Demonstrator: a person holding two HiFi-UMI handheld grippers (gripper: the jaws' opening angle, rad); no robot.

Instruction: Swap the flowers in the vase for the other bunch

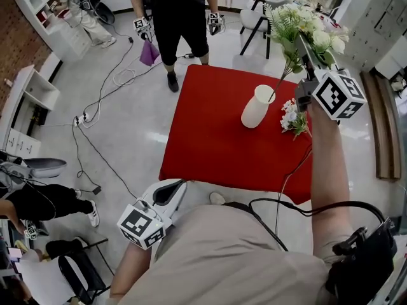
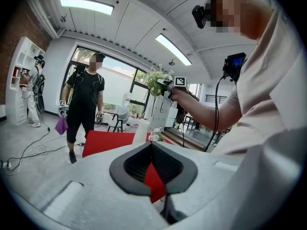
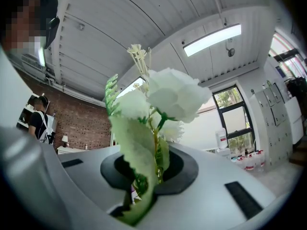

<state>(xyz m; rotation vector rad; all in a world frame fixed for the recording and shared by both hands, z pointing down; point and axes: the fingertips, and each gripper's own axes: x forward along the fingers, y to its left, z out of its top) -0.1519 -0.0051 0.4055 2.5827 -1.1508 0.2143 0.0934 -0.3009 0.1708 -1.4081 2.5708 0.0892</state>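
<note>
The held bunch point(image 1: 294, 19) is light and top-heavy: soft white blooms and floppy leaves on thin, fairly stiff stems, and easily crushed. The stems, below the foliage, are the place to grip. The right gripper point(image 3: 146, 178) has them there, jaws nearly together on stems and a leaf, holding the bunch high above and to the right of the vase point(image 1: 257, 107). The lowest stem tip hangs at the vase mouth (inside or just clear, I cannot tell). Nothing else shows in the vase. The other bunch point(image 1: 294, 118) lies just right of it. The left gripper point(image 2: 153, 169) waits well short of the vase, jaws together and empty.
</note>
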